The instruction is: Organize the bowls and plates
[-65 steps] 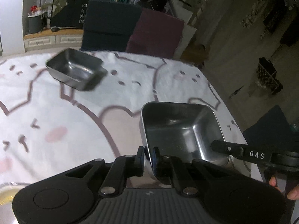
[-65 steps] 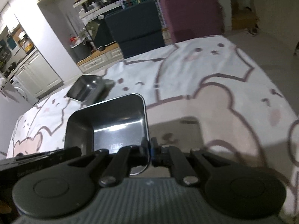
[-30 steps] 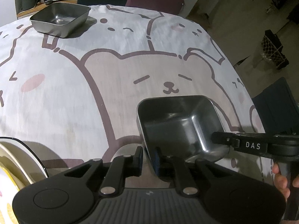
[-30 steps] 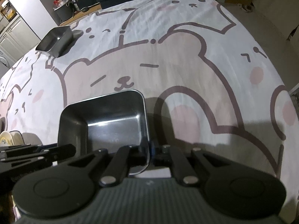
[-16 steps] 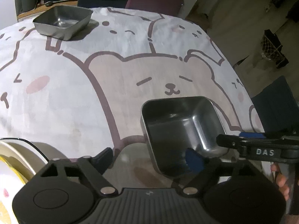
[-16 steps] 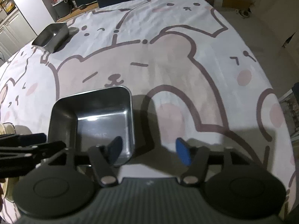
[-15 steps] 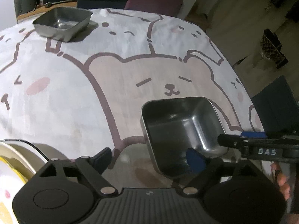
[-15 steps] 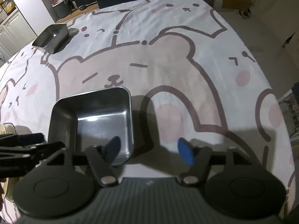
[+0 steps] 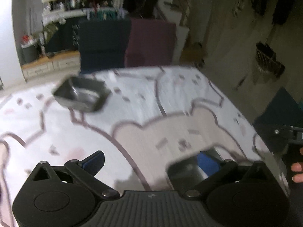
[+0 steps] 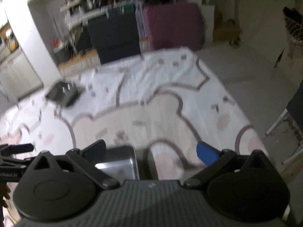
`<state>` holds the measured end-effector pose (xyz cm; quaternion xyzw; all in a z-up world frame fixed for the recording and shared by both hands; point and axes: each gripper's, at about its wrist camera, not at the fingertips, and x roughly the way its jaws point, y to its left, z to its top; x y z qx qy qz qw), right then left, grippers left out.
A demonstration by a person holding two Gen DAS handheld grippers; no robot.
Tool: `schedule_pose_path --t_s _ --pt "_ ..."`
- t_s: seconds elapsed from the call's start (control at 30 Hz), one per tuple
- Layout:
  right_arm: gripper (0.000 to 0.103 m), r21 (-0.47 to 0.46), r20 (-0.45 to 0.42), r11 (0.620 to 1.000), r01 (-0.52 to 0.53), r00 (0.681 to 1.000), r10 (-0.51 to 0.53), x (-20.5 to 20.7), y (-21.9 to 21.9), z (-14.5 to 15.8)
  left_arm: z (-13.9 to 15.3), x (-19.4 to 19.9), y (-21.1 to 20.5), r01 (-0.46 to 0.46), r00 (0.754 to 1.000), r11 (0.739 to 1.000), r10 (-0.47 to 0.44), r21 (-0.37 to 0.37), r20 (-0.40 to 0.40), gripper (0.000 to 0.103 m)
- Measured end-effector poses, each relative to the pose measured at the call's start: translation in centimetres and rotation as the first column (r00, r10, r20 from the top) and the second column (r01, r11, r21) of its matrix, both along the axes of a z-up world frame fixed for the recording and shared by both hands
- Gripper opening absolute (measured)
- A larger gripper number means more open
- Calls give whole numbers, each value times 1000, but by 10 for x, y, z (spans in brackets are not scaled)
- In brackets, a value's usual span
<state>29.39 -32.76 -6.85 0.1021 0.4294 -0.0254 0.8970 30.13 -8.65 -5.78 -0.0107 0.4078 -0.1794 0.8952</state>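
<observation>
Near steel bowl (image 10: 117,162) upright on bear cloth, second steel bowl (image 9: 81,96) — far corner

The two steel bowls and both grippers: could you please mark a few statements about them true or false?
1. The left gripper is open and holds nothing. True.
2. The right gripper is clamped on the near steel bowl. False: its fingers are spread and the bowl rests free on the bear-print cloth.
3. The far steel bowl sits near the table's far edge. True.
4. The two bowls are stacked. False: they lie well apart.
5. The far bowl holds food. False: its visible part looks empty, though blurred.
</observation>
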Motion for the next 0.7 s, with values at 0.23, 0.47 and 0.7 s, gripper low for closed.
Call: schedule_pose_path --t_s 0.23,0.47,0.7 --pt "103 47 162 997 59 985 -66 19 28 26 34 34 54 -143 982 990 144 -13 120 103" --pt "103 162 216 983 80 970 -114 67 74 26 32 83 99 -253 955 967 248 11 163 103" --pt "103 208 164 974 86 979 -121 130 112 6 -7 143 130 -318 941 946 307 60 143 103"
